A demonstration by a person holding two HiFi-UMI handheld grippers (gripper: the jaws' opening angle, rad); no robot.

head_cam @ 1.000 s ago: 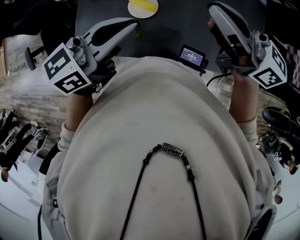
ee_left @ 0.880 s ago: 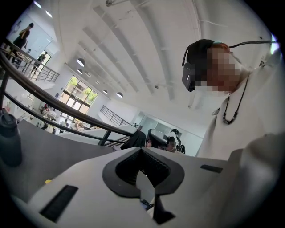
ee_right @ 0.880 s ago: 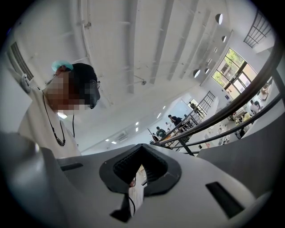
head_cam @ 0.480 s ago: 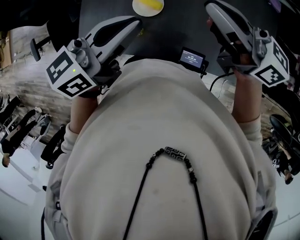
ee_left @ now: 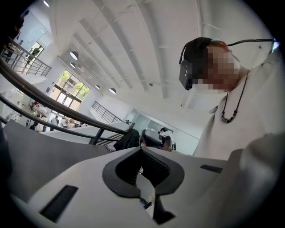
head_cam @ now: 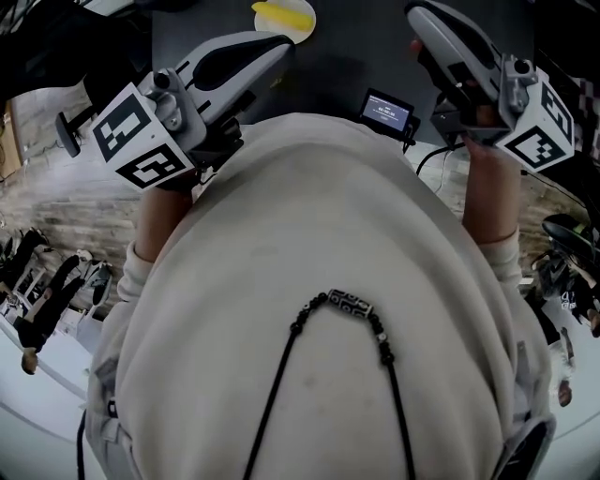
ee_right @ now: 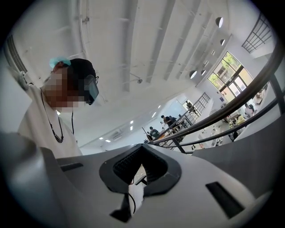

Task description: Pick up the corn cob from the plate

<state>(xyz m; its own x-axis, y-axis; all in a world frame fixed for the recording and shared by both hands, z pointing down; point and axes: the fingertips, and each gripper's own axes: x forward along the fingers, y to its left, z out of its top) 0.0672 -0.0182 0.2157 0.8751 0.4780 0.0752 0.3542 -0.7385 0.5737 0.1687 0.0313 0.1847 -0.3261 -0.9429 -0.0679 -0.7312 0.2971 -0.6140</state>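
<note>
Bench [head_cam: 342, 52]: dark, matt top, only partly in view. One pale round plate [head_cam: 284, 16] rests on it just beyond the tip of the left hand-held gripper [head_cam: 279, 44] and is cut by the upper frame edge. A small screen device [head_cam: 386, 111] sits at the bench's near edge, between the two grippers and closer to the right hand-held gripper [head_cam: 419, 17]. How it is fixed there cannot be determined.

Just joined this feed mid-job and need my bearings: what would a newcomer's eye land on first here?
The person's pale sweatshirt with a beaded necklace fills most of the head view. The left gripper and right gripper flank it at the upper corners, both shut and empty, reaching toward the dark table. At the top edge the yellow corn cob lies on its plate, with neither gripper touching it.
</note>
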